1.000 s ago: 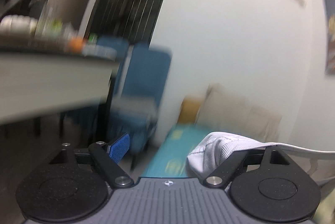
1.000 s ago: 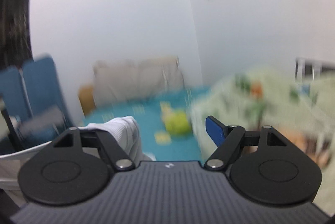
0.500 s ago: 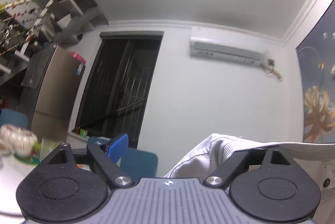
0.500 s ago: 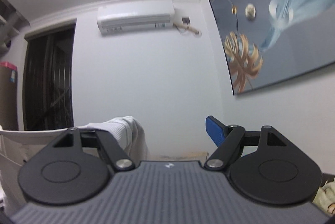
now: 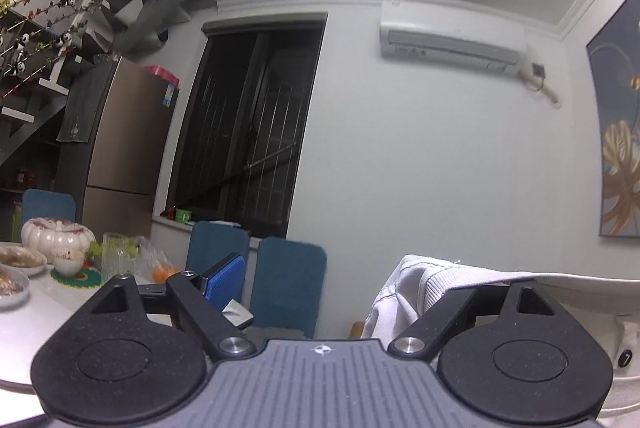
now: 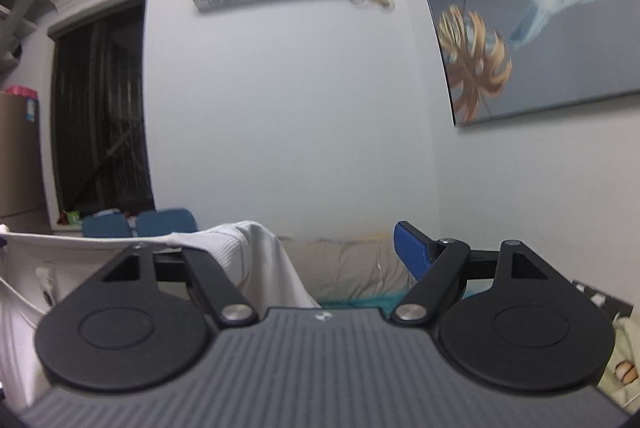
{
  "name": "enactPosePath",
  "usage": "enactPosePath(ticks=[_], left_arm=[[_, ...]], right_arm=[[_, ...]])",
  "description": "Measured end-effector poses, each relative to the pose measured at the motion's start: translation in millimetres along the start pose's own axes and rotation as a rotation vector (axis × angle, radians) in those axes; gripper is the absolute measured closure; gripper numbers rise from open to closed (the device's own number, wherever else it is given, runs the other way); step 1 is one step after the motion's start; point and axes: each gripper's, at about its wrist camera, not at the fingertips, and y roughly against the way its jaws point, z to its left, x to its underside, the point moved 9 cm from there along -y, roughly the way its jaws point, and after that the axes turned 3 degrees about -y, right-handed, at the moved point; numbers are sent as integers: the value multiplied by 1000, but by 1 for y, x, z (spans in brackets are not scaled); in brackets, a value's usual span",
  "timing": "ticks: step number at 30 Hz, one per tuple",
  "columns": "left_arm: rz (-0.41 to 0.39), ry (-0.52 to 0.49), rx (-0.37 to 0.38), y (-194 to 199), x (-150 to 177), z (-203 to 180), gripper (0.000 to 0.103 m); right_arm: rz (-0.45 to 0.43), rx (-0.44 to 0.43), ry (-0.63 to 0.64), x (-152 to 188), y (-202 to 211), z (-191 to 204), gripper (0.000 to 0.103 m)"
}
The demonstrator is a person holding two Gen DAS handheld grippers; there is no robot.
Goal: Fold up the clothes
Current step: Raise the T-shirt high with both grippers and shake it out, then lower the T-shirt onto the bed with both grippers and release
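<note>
left tool [image 5: 332, 280]: spread, white garment [image 5: 404, 292] draped over frame-right finger
right tool [image 6: 320, 248]: spread, same garment [image 6: 256, 260] on frame-left finger

Hung on the wall [image 5: 400, 156]: air conditioner [image 5: 452, 38] high up, window [image 5: 252, 124] to its left, painting [image 6: 532, 16] rightward. Below the window, two chairs [image 5: 288, 292] beside a table [image 5: 36, 312].

Open air lay ahead of the left claw [image 5: 320, 280], its jaws wide apart, up to the bare wall [image 5: 420, 148]. A white garment [image 5: 408, 292] draped its right finger, stretching rightward. Below and left, a cluttered table [image 5: 24, 316] and blue chairs [image 5: 288, 280] crowded the way. Ahead of the right claw [image 6: 332, 260], a beige sofa back [image 6: 348, 264] stood low.
</note>
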Motion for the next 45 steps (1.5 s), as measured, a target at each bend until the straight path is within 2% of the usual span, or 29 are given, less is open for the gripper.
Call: enactPosePath(ticks=[8, 10, 14, 18, 22, 25, 27, 29, 31, 33, 34, 38, 40, 42, 45], left_arm=[[57, -73, -45, -177, 126, -35, 14], [51, -74, -71, -221, 163, -48, 12], [95, -86, -89, -314, 271, -76, 10], [247, -119, -47, -400, 413, -103, 10], [413, -168, 6, -455, 550, -131, 12], [547, -221, 52, -485, 628, -145, 12], [637, -266, 89, -502, 662, -146, 14], [712, -295, 173, -515, 680, -149, 14], [781, -329, 284, -521, 689, -159, 13], [801, -330, 364, -522, 682, -166, 10], [784, -310, 386, -522, 674, -164, 8], [709, -211, 405, -504, 634, -152, 3], [632, -210, 407, -485, 608, -141, 2], [573, -218, 388, -454, 584, -124, 0], [538, -195, 361, -393, 556, -89, 0]], right_arm=[[103, 21, -22, 90, -192, -10, 25], [122, 29, -42, 117, -244, -14, 22], [202, 53, -85, 195, -352, -31, 22], [339, 91, -85, 301, -449, -58, 22], [472, 132, -32, 410, -521, -87, 22], [581, 134, -51, 475, -557, -105, 22], [699, 61, -76, 506, -580, -108, 21], [817, -44, -64, 529, -594, -95, 21], [882, -158, -16, 538, -598, -76, 19], [877, -235, -9, 534, -599, -61, 18], [860, -254, -33, 528, -597, -56, 18], [727, -225, -170, 500, -589, -55, 18], [682, -207, -201, 489, -577, -55, 18], [640, -194, -202, 480, -565, -55, 18], [637, -190, -222, 473, -541, -56, 18]])
